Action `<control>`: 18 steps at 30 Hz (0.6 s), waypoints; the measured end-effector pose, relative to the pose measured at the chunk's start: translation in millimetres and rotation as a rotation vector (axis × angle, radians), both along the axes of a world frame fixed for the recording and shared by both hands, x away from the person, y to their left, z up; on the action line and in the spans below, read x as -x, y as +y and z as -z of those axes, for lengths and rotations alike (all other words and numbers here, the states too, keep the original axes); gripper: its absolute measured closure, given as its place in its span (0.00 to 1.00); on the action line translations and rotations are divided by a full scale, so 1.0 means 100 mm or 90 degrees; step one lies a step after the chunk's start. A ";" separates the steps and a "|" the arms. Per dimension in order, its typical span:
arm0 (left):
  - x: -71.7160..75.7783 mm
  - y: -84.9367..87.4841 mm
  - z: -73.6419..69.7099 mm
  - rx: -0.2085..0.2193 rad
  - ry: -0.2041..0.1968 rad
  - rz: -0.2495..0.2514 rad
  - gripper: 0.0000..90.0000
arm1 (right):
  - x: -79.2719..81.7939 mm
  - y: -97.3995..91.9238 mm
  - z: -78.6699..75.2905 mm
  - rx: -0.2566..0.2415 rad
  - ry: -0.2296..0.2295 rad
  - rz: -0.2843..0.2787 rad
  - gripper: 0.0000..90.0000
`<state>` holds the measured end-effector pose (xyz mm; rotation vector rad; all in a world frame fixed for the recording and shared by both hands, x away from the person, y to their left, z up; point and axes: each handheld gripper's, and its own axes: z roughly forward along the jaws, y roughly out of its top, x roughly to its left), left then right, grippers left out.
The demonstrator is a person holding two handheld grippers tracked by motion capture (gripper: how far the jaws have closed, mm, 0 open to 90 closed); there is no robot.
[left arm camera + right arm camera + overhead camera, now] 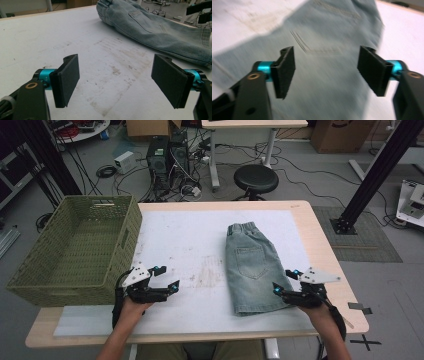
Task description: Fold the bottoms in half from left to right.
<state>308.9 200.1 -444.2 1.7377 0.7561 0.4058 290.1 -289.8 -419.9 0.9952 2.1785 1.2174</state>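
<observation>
While both jaws stood released, my right hand-held gripper [283, 281] hung over the folded shorts [252, 267]; next, I judged, came regrasping for the basket [75, 251], my left hand-held gripper [166, 278] idle.

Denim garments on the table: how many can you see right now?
1. A pair of light blue denim shorts lies folded flat on the white mat, right of centre, waistband away from the person. The green woven plastic basket at the left looks empty; its near wall hides some floor.
</observation>
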 end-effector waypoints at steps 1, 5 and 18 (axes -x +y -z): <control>0.00 0.00 0.00 -0.001 0.001 0.000 0.25 | -0.02 0.08 -0.02 -0.003 -0.002 -0.006 0.33; 0.00 0.00 0.00 0.000 0.002 0.002 0.25 | -0.13 0.44 -0.01 0.004 0.005 -0.027 0.28; 0.01 0.01 0.00 0.001 0.004 -0.003 0.25 | -0.42 0.97 0.25 0.115 0.084 -0.041 0.43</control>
